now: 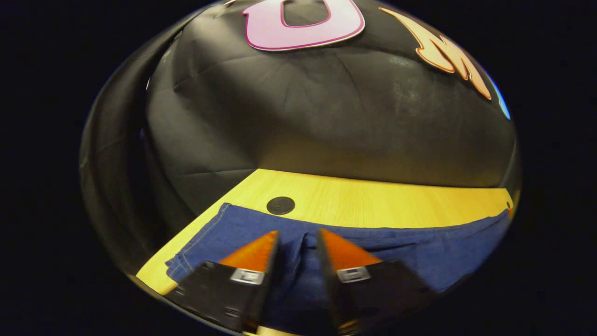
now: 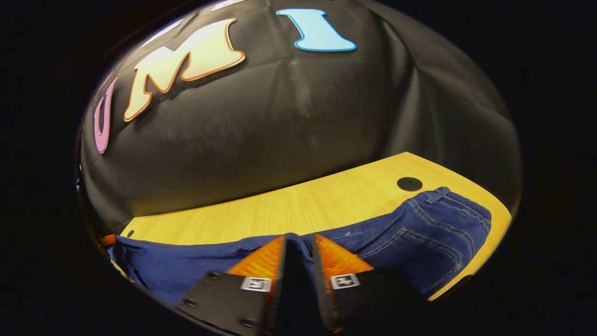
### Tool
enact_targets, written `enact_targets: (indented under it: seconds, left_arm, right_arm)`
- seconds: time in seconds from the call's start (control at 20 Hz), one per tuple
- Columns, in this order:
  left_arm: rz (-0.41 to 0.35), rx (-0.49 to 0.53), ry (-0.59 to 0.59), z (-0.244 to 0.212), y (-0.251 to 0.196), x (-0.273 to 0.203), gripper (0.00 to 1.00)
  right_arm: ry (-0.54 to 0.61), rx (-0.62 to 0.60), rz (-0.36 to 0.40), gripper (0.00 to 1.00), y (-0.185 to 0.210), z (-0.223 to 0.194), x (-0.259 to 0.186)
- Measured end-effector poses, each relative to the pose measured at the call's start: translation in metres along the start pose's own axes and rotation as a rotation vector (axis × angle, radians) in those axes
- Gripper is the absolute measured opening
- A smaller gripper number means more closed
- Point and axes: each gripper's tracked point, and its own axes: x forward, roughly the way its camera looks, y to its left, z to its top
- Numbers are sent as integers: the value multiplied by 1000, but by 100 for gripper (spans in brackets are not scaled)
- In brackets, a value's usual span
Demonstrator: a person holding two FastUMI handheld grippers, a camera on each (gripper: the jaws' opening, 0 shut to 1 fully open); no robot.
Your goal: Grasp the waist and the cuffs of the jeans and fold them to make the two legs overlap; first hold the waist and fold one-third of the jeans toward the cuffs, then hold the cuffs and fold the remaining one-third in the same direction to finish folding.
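One pair of blue denim jeans [image 1: 419, 252] lies along your yellow wooden table [image 1: 373, 200]. Your left gripper [image 1: 298, 238] and right gripper [image 2: 298, 241] each stand narrowly parted over a fabric ridge; whether they grip it is hidden. One black round grommet [image 2: 409, 184] sits just beside the waist.

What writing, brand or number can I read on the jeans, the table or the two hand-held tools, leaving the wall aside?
jeans: none; stitching only, no brand tag in sight.
table: none; bare wood with a plain dark round cap.
left gripper: small square tags on its fingers, too blurred to read.
right gripper: the same kind of tags, also unreadable.
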Motion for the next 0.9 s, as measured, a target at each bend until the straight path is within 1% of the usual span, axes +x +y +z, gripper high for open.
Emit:
enact_targets:
  seconds: [0.05, 0.1, 0.15, 0.25, 0.3, 0.35, 0.45, 0.5, 0.65, 0.7, 0.75, 0.9]
  left_arm:
    - [-17, -15, -18, 10, -4, -10, 77]
    - [-37, -23, -40, 16, -7, -8, 100]
    - [-60, -29, -60, 24, -11, -14, 95]
    - [-101, -33, -85, 38, -17, -30, 93]
    - [-121, -30, -89, 43, -19, -40, 93]
    - [-138, -28, -93, 46, -21, -48, 93]
    - [-177, -28, -99, 54, -26, -65, 93]
    - [-196, -21, -100, 56, -32, -75, 93]
    - [-246, 13, -113, 65, -43, -99, 93]
    - [-262, 19, -117, 67, -49, -106, 93]
    - [-275, 27, -119, 68, -55, -113, 92]
    - [-302, 34, -121, 69, -73, -121, 92]
  right_arm:
    - [11, -2, -3, 66, -2, 0, -3]
    - [12, 0, 6, 86, 1, 4, -12]
    - [8, 1, 10, 98, 3, 9, -21]
    - [-5, -15, -4, 98, -1, 20, -39]
    - [-11, -22, -17, 94, -6, 26, -50]
    - [-12, -23, -32, 98, -12, 33, -62]
    - [-27, 7, -67, 98, -28, 50, -87]
    - [-34, 19, -94, 98, -41, 58, -98]
    - [-34, 74, -206, 98, -94, 77, -121]
    - [-34, 108, -241, 93, -112, 81, -125]
    - [-29, 140, -278, 98, -131, 83, -126]
    - [9, 195, -351, 98, -177, 71, -121]
